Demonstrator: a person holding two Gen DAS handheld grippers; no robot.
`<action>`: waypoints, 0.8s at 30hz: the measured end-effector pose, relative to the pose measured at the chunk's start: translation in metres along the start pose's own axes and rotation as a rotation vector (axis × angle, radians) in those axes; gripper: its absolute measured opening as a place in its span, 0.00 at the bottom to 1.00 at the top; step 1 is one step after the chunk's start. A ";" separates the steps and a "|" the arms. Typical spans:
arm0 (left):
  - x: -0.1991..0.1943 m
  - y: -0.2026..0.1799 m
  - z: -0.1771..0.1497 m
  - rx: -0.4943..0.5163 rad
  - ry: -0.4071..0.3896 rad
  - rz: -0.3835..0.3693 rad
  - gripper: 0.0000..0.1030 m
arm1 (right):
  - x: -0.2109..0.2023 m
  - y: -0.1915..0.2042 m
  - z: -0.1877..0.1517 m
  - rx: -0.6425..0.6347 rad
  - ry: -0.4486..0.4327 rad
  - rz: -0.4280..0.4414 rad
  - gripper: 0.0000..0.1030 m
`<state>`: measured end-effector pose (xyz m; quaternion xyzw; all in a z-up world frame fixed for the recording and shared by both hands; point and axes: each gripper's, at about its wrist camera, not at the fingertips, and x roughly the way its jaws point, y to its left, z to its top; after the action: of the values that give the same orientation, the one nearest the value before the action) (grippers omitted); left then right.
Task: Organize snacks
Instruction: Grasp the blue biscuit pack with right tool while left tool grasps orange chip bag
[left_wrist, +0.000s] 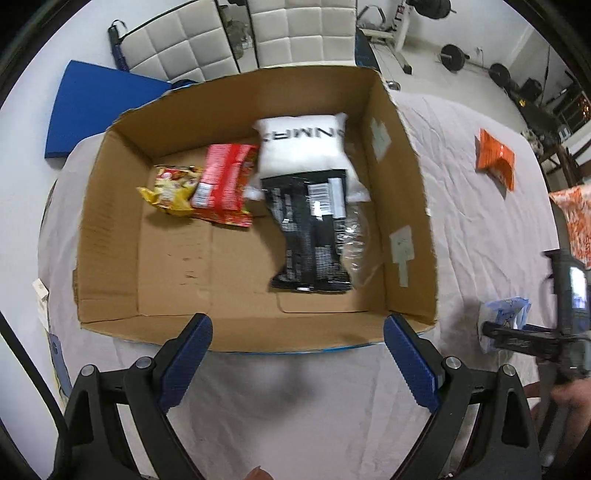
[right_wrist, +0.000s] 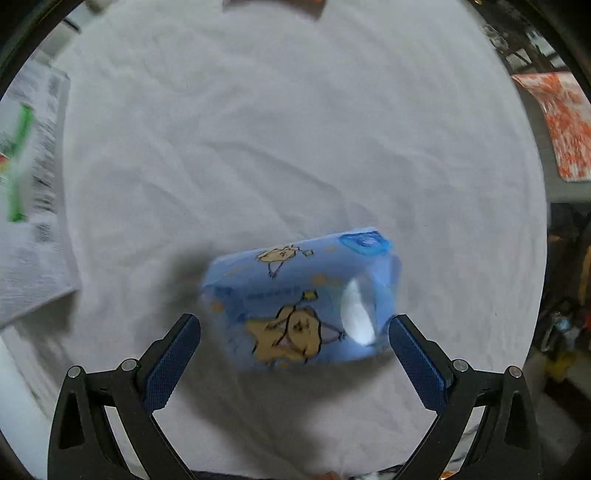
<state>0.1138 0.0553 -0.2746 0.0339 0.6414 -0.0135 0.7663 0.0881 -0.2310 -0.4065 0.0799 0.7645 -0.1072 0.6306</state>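
Note:
An open cardboard box (left_wrist: 406, 206) stands on the white cloth. Inside lie a yellow snack bag (left_wrist: 171, 188), a red packet (left_wrist: 225, 184), a white pouch (left_wrist: 303, 147) and a black packet (left_wrist: 312, 236). My left gripper (left_wrist: 297, 334) hangs open at the box's near wall, holding nothing. In the right wrist view a light blue snack bag (right_wrist: 299, 299) with cartoon stars lies on the cloth between the wide-apart fingers of my right gripper (right_wrist: 295, 330), which is open around it. The left wrist view shows that gripper (left_wrist: 517, 332) at the far right by the blue bag (left_wrist: 506, 314).
An orange snack bag (left_wrist: 496, 162) lies on the cloth right of the box. An orange-and-white patterned bag (right_wrist: 561, 125) sits at the cloth's right edge. Printed paper (right_wrist: 33, 192) lies at the left. A blue mat (left_wrist: 99, 107), chairs and gym weights stand behind the table.

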 end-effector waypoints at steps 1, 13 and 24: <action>0.000 -0.007 0.001 0.010 0.003 0.003 0.92 | 0.005 -0.001 0.002 0.003 0.001 -0.011 1.00; -0.023 -0.111 0.053 0.096 -0.045 -0.076 0.92 | -0.015 -0.075 0.023 0.069 -0.026 0.051 0.24; 0.049 -0.244 0.169 0.184 0.072 -0.155 0.92 | -0.068 -0.162 0.102 0.139 -0.108 0.244 0.20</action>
<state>0.2726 -0.1987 -0.3017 0.0548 0.6654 -0.1303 0.7330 0.1561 -0.4129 -0.3481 0.2099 0.7049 -0.0865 0.6720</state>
